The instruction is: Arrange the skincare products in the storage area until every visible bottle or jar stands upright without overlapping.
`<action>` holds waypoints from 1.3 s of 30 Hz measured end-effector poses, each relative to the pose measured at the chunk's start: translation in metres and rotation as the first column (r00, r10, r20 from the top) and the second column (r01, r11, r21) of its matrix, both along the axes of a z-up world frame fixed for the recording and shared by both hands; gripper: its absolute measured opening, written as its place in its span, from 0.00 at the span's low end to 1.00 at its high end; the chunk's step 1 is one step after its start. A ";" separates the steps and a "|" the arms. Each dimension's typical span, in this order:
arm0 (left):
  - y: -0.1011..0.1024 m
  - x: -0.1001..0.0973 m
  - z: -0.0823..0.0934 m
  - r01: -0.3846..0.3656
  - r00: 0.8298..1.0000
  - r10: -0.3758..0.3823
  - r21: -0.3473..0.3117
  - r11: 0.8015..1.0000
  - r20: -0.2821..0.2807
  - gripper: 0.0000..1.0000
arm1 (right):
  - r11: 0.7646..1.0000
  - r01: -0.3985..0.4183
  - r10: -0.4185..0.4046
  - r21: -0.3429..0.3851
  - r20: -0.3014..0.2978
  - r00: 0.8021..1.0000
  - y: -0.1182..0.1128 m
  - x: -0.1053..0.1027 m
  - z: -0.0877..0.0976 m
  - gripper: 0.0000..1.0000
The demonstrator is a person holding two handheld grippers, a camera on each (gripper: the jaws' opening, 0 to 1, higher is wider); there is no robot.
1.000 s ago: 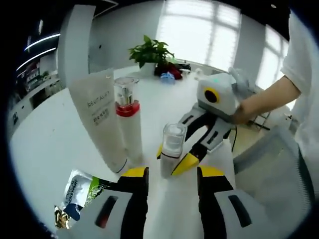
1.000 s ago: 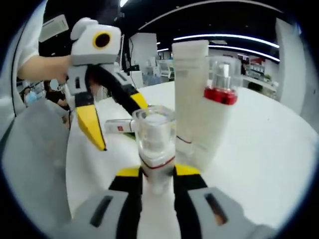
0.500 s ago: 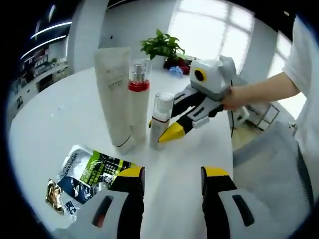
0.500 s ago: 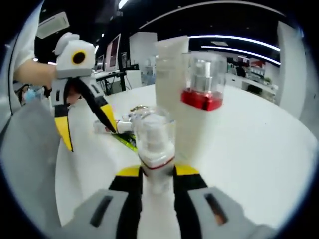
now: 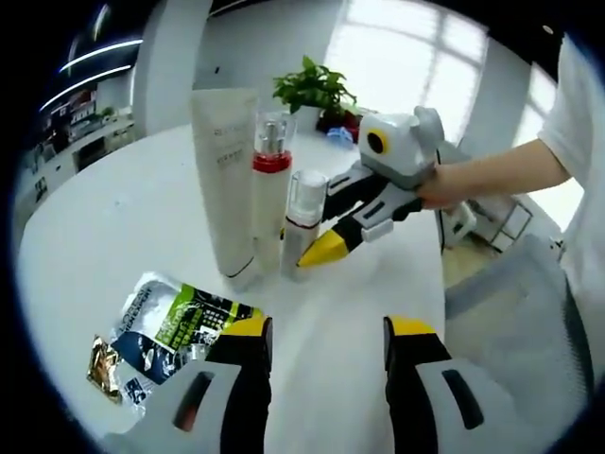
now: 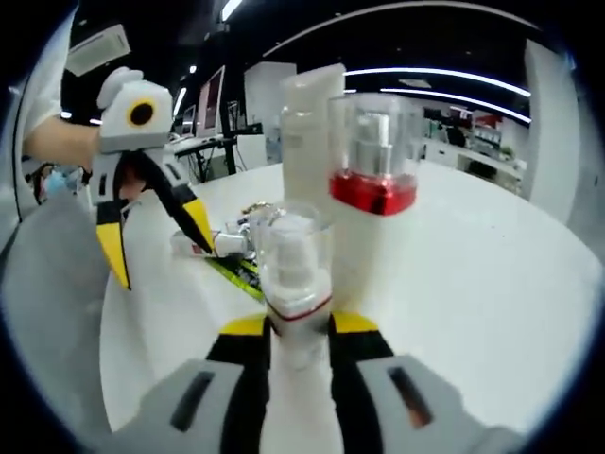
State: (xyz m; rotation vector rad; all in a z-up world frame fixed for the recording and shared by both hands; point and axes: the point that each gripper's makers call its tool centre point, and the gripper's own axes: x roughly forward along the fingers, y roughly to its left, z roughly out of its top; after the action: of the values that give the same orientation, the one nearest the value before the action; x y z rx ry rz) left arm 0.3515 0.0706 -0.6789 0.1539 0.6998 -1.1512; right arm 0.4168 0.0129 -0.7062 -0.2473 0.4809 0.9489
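Three skincare items stand upright together on the white table (image 5: 104, 218): a tall white tube (image 5: 227, 180), a white pump bottle with a red collar and clear cap (image 5: 268, 189), and a small white bottle with a clear cap (image 5: 300, 219). My right gripper (image 5: 319, 252) is shut on the small bottle (image 6: 297, 284), which stands next to the red-collared bottle (image 6: 371, 189) and the tube (image 6: 304, 132). My left gripper (image 5: 326, 331) hangs open above the table with nothing between its fingers; it appears at the left (image 6: 156, 246) of the right gripper view.
A flat green and blue sachet (image 5: 161, 326) lies on the table near my left gripper, also seen as the sachet (image 6: 236, 260) behind the small bottle. A potted plant (image 5: 312, 90) and small items stand at the far edge. A person's arm (image 5: 501, 180) holds the right gripper.
The small bottle, held in my right gripper, has come closer to the red-collared bottle. The left gripper view has barely shifted over the last half second, after pulling back earlier.
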 end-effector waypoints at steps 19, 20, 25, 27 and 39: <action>0.010 -0.001 0.000 -0.035 0.999 0.035 0.018 0.999 0.001 0.51 | 0.998 0.025 -0.029 -0.050 -0.089 0.996 -0.010 -0.023 -0.021 0.36; 0.012 -0.002 0.000 -0.040 0.999 0.040 0.021 0.999 0.001 0.52 | 0.998 0.028 -0.032 -0.051 -0.092 0.995 -0.010 -0.025 -0.021 0.37; 0.021 -0.005 -0.002 -0.067 0.998 0.068 0.041 0.997 -0.004 0.57 | 0.997 0.050 -0.055 -0.051 -0.107 0.993 -0.011 -0.037 -0.021 0.43; 0.025 -0.007 -0.002 -0.081 0.997 0.082 0.048 0.996 -0.011 0.60 | 0.997 0.059 -0.064 -0.054 -0.112 0.992 -0.012 -0.042 -0.021 0.46; 0.055 -0.019 -0.002 -0.164 0.986 0.167 0.073 0.984 -0.031 0.68 | 0.992 0.116 -0.123 -0.058 -0.128 0.984 -0.021 -0.068 -0.011 0.63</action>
State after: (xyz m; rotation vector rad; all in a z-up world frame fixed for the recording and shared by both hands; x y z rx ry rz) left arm 0.3323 0.1257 -0.6805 0.1313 0.7719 -0.9731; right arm 0.3490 -0.0085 -0.7168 -0.1997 0.6343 0.8393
